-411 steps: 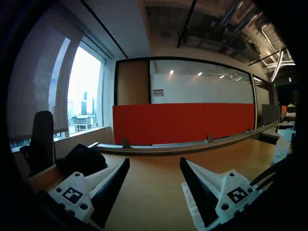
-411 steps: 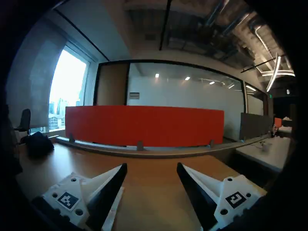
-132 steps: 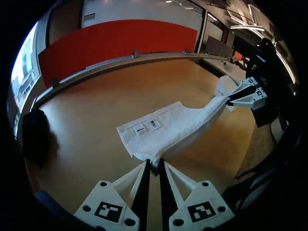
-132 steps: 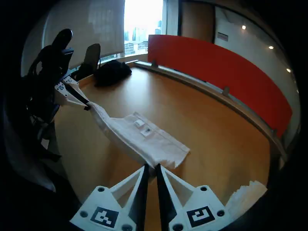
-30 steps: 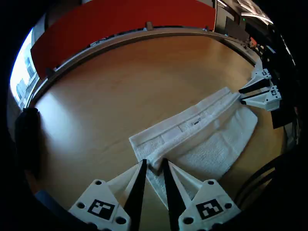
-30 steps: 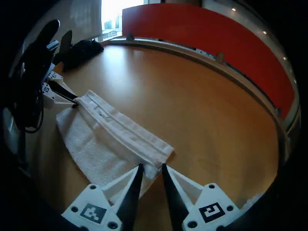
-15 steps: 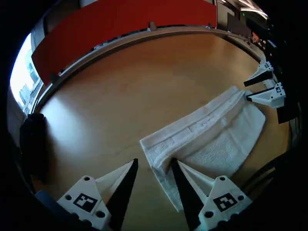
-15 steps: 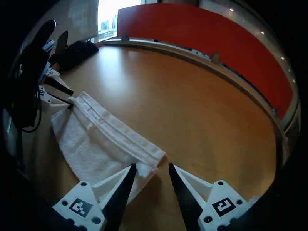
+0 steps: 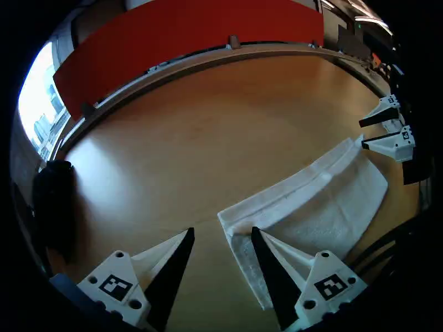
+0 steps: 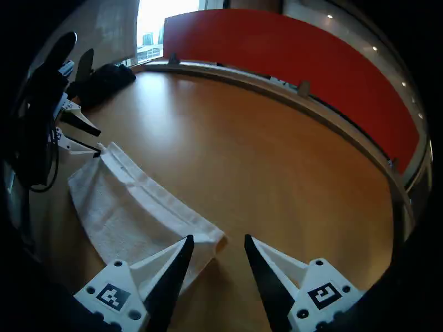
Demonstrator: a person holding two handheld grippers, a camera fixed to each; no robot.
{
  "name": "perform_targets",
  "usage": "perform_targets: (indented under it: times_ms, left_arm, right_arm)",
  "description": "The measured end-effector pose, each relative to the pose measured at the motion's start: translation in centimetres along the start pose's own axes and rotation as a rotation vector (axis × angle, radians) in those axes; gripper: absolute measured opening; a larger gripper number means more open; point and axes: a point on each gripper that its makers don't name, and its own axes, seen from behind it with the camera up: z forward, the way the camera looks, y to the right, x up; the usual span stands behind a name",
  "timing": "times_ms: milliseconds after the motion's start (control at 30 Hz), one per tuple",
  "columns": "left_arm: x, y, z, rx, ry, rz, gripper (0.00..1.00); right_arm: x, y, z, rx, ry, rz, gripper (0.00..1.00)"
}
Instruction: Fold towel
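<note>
the left gripper has its jaws wide apart, holding nothing. the folded white towel lies flat on the wooden table, its near corner between the jaw tips and the rest stretching off past the right-hand jaw. the right gripper is spread wide and empty too, the towel's other end by its left-hand jaw. ahead of both, bare tabletop runs to a red partition along the far edge. a bright window and a black bag sit far left of the right gripper's jaws.
</note>
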Motion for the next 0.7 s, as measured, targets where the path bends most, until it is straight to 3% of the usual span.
perform_targets:
  times_ms: [100,167,700]
  left_arm:
    - [0.1,-0.3,0.0,0.008,0.0,-0.009,0.86]
    - [0.1,-0.5,-0.1,0.013,0.002,-0.016,0.92]
    - [-0.5,-0.6,-1.5,0.022,0.01,-0.042,0.92]
  right_arm:
    - [0.1,0.2,-0.1,-0.006,0.005,-0.006,0.86]
    - [0.1,0.3,-0.2,-0.009,0.006,-0.01,0.89]
    - [-0.2,-0.1,-1.8,-0.011,0.026,0.005,0.89]
